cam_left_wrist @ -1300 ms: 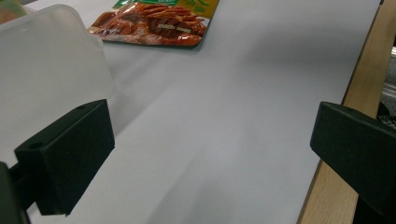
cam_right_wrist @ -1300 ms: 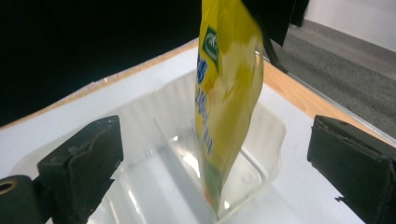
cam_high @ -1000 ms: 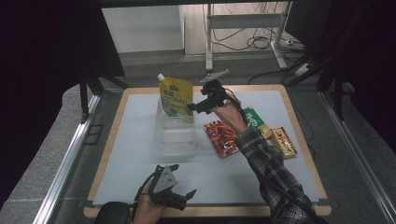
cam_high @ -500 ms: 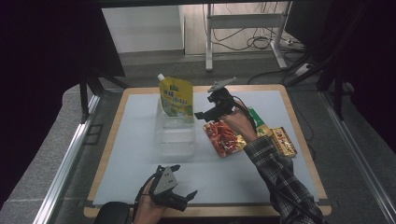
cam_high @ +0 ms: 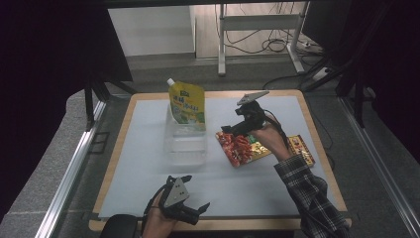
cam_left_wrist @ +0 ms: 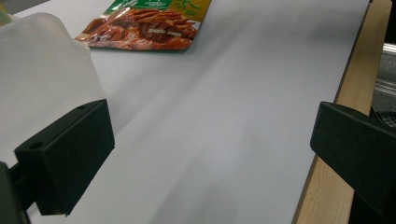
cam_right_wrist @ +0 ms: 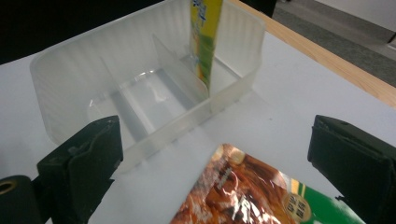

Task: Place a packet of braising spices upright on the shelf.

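Right gripper hovering just over the shiny red-and-green foil snack packet lying flat on the white mat, jaws wide open, nothing held. Clear plastic divided bin just beside, yellow spouted pouch standing inside. Left gripper near the front edge, also open and empty

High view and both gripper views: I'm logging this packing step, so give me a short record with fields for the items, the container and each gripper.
container: clear divided tray, mid-table on the white mat
in container: yellow spout pouch, upright in the far compartment
other compartments: empty
next item: red snack packet, flat on the mat right of the tray
beside it: gold packet, partly under the person's hand
right gripper: open, above the red packet's edge, holding nothing
left gripper: open, at the near edge, holding nothing
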Available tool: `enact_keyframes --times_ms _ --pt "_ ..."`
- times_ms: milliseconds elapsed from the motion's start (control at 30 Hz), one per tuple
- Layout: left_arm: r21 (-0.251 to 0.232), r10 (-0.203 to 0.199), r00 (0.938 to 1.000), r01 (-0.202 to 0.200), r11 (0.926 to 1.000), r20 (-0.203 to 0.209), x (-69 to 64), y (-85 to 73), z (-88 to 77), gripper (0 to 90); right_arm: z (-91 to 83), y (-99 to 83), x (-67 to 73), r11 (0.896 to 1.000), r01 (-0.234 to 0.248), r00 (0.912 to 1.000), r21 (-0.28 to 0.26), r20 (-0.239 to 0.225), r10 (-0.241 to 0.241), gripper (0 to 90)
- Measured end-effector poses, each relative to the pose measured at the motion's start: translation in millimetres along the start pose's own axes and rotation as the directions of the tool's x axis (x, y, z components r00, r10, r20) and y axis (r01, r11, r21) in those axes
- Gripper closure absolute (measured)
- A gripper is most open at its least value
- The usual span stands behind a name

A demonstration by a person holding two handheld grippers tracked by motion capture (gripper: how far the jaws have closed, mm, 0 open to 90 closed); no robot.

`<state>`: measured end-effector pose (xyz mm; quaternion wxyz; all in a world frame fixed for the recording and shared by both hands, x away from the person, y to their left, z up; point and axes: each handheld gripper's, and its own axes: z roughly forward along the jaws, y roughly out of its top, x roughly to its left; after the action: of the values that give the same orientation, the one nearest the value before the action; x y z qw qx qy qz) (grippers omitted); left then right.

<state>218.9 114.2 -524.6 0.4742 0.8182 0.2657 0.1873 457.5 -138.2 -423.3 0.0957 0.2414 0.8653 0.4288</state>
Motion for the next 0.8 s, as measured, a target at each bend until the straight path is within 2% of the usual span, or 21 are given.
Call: enact_keyframes --times_ms 267,467,600,800 --pt "0.005 0.005 1.0000 -0.005 1.0000 0.000 -0.5 -0.4 0.8 0.0 -13.8 -16.8 -4.9 1.000 -0.016 0.9995 0.017 0.026 0.016 3.4" --pt "0.004 0.008 1.0000 -0.008 1.0000 0.001 -0.5 -0.7 1.0 0.0 -18.8 -28.5 -4.7 1.000 -0.024 0.9991 0.012 0.036 0.024 3.4" --pt "0.005 0.008 1.0000 -0.008 1.0000 0.004 -1.5 -0.5 1.6 0.0 -21.0 -38.2 -5.1 0.999 -0.030 0.9978 0.020 0.059 0.029 3.4" --pt "0.012 0.022 0.9998 -0.022 0.9997 0.001 -1.2 0.4 1.1 0.0 -24.9 -45.3 -8.4 0.999 -0.052 0.9974 0.008 0.051 0.052 3.4"
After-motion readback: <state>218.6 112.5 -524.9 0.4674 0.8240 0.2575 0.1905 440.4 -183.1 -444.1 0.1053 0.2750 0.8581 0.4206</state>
